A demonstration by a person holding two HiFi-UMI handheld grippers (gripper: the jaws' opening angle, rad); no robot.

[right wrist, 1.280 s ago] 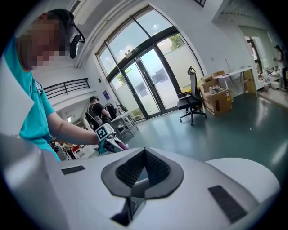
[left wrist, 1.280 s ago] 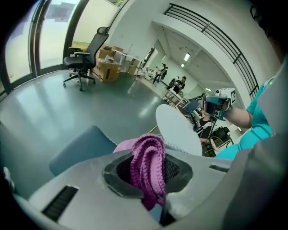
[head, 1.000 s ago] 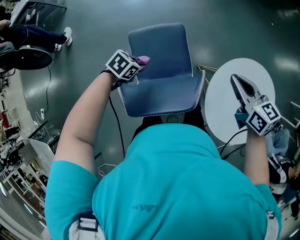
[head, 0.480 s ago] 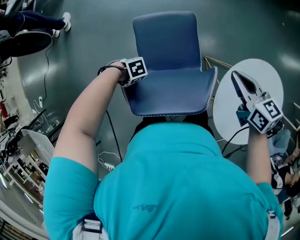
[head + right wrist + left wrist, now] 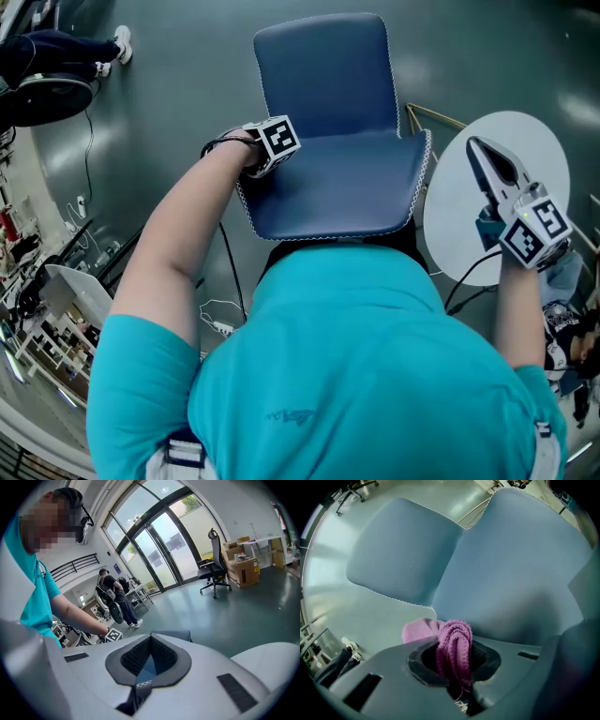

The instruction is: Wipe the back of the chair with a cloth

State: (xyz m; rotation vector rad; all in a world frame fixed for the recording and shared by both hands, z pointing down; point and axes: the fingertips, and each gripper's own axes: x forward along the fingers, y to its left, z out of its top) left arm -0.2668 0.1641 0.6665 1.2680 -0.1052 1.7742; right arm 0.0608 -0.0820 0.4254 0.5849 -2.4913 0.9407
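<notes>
The left gripper (image 5: 457, 686) has its fingers clenched on a purple knitted cloth (image 5: 453, 644). The cloth bulges up out of the dark padded opening between them in a rolled fold, and a paler pink part of it sticks out to the left. In the head view this gripper sits at the left edge of the blue chair (image 5: 328, 84), at the fold where the chair's 2 padded panels meet. I cannot tell which of the 2 panels is the back. The left gripper view is filled with the chair's upholstery, edged in white stitching, just beyond the cloth. Whether the cloth touches the chair cannot be made out. A black cable (image 5: 228, 258) hangs from the left gripper past the person's forearm.

The right gripper (image 5: 473, 148) is well apart from the chair, held to the right over a round white desk (image 5: 450, 230). Its fingers are drawn together at the tips with nothing between them. Its own view looks across a hall with tall glass doors (image 5: 161, 550), a black office chair (image 5: 215, 562) and cardboard boxes (image 5: 243, 570) far off. The floor (image 5: 169, 103) is grey-green. At the far left a seated person's leg and shoe (image 5: 120, 41) show beside a black wheel (image 5: 47, 98).
</notes>
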